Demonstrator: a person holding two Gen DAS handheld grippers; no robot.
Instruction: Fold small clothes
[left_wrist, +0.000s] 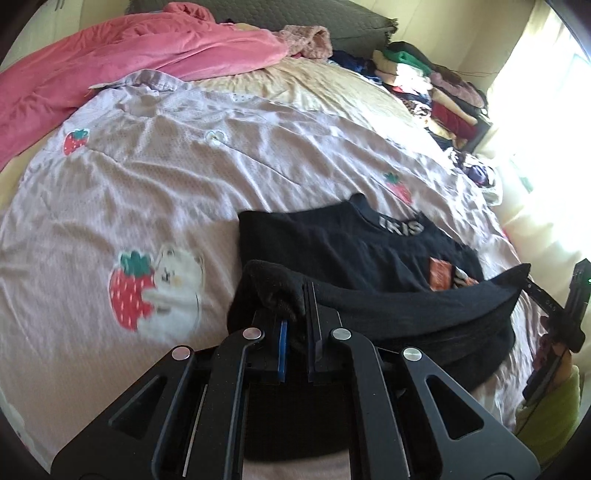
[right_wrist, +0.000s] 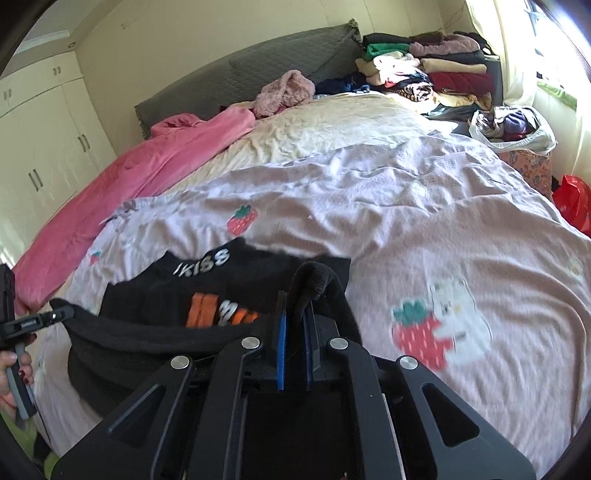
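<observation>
A small black sweater (left_wrist: 354, 251) with white lettering at the collar and an orange print lies on the strawberry-print bedspread (left_wrist: 155, 177). My left gripper (left_wrist: 295, 299) is shut on the left corner of its hem, which is lifted off the bed. My right gripper (right_wrist: 295, 306) is shut on the other hem corner, bunched between the blue pads. The hem (right_wrist: 155, 339) stretches as a raised band between the two grippers. The right gripper (left_wrist: 535, 291) shows at the right edge of the left wrist view, and the left gripper (right_wrist: 55, 317), held by a hand, at the left edge of the right wrist view.
A pink blanket (right_wrist: 129, 177) lies along the bed's left side. A dusty-pink fuzzy garment (right_wrist: 284, 90) sits by the grey headboard (right_wrist: 236, 74). Stacked folded clothes (right_wrist: 428, 70) fill the far right corner, beside a bag of clothes (right_wrist: 513, 127) and a red bag (right_wrist: 574, 201). Wardrobe doors (right_wrist: 44, 147) stand left.
</observation>
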